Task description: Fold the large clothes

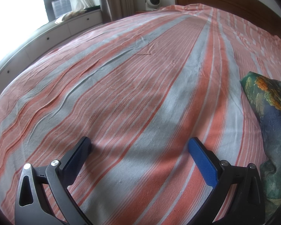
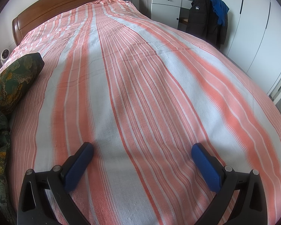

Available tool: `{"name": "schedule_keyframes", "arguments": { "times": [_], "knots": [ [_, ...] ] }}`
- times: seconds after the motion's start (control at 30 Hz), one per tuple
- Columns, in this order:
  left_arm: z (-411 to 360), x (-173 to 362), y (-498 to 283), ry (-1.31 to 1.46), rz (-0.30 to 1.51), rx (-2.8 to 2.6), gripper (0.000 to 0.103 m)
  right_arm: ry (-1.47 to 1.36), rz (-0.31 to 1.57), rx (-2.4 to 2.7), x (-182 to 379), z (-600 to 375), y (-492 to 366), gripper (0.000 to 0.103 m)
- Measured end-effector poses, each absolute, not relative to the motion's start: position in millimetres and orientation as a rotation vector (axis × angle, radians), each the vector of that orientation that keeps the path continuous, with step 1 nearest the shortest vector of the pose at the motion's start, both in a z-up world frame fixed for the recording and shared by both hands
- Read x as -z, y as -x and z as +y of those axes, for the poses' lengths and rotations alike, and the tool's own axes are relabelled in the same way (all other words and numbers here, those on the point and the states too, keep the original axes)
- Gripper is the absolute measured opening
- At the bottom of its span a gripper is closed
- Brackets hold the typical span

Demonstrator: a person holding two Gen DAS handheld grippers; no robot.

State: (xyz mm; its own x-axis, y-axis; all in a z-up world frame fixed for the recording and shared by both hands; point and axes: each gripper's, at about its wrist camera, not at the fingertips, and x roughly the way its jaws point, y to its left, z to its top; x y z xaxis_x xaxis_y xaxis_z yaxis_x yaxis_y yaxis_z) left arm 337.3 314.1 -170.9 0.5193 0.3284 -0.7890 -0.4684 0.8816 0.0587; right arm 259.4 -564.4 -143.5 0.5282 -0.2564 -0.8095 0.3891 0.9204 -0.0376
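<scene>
A green, blue and orange patterned garment point(image 1: 271, 116) lies bunched on the striped bed at the right edge of the left wrist view. It also shows at the left edge of the right wrist view point(image 2: 11, 82). My left gripper point(image 1: 139, 144) is open and empty, low over the bedsheet, with the garment to its right. My right gripper point(image 2: 142, 150) is open and empty, low over the sheet, with the garment to its left. Most of the garment is cut off by the frame edges.
The bed carries an orange and grey striped sheet point(image 1: 121, 86) with a wooden headboard point(image 2: 65, 1) at the far end. A window bench with drawers point(image 1: 52, 31) runs along one side. A white cabinet point(image 2: 164, 5), a hanging dark jacket point(image 2: 206, 16) and white wardrobes point(image 2: 256, 33) stand on the other.
</scene>
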Motion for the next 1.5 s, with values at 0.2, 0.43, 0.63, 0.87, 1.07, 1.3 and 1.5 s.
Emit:
{"name": "schedule_keyframes", "arguments": {
  "times": [0.2,0.43,0.63,0.87,1.07,1.3,1.5],
  "knots": [
    [314.1,170.9,-337.3,0.169,0.907,-0.481,0.103,-0.155,0.939,0.387,143.7,-564.5,-260.6,0.103],
    [314.0,171.0,-337.2,0.169,0.906,-0.481,0.103,-0.155,0.938,0.387,143.5,-564.5,-259.7,0.103],
    [313.6,171.2,-338.2,0.169,0.906,-0.481,0.103,-0.155,0.939,0.387,143.5,-564.5,-259.9,0.103],
    [314.0,170.9,-338.3,0.170,0.906,-0.481,0.103,-0.155,0.939,0.387,143.6,-564.6,-260.7,0.103],
    [314.4,170.9,-338.7,0.173,0.910,-0.479,0.103,-0.152,0.939,0.388,143.5,-564.7,-260.1,0.103],
    [314.9,169.2,-337.2,0.175,0.934,-0.454,0.103,-0.155,0.939,0.387,144.0,-564.0,-263.7,0.103],
    [312.2,165.3,-332.0,0.183,0.965,-0.433,0.103,-0.154,0.939,0.387,144.3,-564.0,-264.6,0.103]
  ]
}}
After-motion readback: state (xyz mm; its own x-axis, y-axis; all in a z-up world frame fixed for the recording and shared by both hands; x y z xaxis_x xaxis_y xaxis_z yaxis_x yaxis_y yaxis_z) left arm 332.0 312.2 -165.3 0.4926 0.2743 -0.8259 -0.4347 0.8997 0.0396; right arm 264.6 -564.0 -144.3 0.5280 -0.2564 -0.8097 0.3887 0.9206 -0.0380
